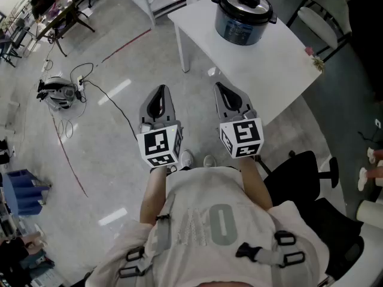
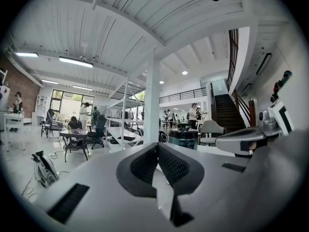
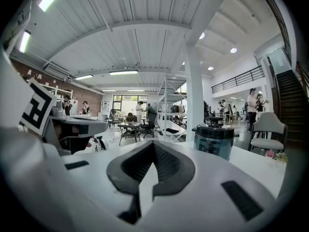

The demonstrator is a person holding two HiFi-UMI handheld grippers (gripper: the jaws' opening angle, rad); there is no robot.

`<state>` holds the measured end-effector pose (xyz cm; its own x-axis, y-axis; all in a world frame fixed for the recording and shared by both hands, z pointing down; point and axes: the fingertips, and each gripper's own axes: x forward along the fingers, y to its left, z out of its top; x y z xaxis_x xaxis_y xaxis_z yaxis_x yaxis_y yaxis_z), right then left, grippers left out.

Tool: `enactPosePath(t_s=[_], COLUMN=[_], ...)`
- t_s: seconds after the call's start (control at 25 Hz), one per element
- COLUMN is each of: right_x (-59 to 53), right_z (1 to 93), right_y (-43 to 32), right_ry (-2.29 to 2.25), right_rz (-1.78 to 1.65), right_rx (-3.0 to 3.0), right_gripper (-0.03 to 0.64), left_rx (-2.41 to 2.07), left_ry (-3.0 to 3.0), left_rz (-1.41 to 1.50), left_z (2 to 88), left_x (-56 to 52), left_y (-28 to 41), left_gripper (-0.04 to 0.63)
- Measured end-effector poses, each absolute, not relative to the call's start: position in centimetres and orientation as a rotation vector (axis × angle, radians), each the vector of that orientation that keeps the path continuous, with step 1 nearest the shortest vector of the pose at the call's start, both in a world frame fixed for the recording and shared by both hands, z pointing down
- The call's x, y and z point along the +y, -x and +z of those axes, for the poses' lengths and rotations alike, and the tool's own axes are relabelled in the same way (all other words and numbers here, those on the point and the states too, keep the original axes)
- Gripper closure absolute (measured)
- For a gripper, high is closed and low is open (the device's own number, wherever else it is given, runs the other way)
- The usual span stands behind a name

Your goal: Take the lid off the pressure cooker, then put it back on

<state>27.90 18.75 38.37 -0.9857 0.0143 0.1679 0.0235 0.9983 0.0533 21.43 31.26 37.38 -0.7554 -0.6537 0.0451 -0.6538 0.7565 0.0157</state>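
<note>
Out in front of my chest, the left gripper [image 1: 159, 95] and the right gripper [image 1: 226, 95] are held side by side over the floor [image 1: 119, 136]. Both are clenched shut on nothing: each gripper view shows its dark ribbed pads pressed together with nothing between them.

Beyond them, well apart from both tips, a white counter [image 1: 239, 64] stands with one corner turned towards me. The pressure cooker [image 1: 244, 18] sits on its far part, dark-bodied, with side handles. Its lid [image 1: 243, 2] is in place, black knob on top. I judge the task not yet begun: the lid has to come off and then go back on, and neither gripper is near it.

Room to move looks generous. Bare counter lies between the near edge and the cooker, so I can come in over that edge without brushing anything. A small pinkish object [image 1: 314, 58], too small to identify, sits at the counter's right corner. A black office chair [image 1: 302, 172] is close at my right, and a white chair [image 1: 323, 17] stands past the counter. A cable [image 1: 108, 97] trails across the floor on my left.
</note>
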Motion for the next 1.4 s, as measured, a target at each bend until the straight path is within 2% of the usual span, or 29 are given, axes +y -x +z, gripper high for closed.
enactPosePath(t_s=[0.68, 1.0, 1.4], right_x=[19.7, 18.9, 13.8], right_z=[39.0, 40.2, 40.0], right_y=[-24.9, -22.6, -12.2], right_ry=[-0.024, -0.106, -0.043], right_rz=[-0.063, -0.04, -0.123], right_rx=[-2.995, -2.971, -2.99], right_gripper=[0.609, 0.609, 0.609], left_rx=[-2.917, -2.878, -2.921], left_ry=[-1.115, -1.147, -1.171], left_rz=[-0.09, -0.116, -0.225], left_z=[36.8, 38.0, 37.9], left_x=[34.4, 34.0, 27.2], left_y=[-18.3, -14.6, -4.7], left_gripper=[0.578, 0.578, 0.578])
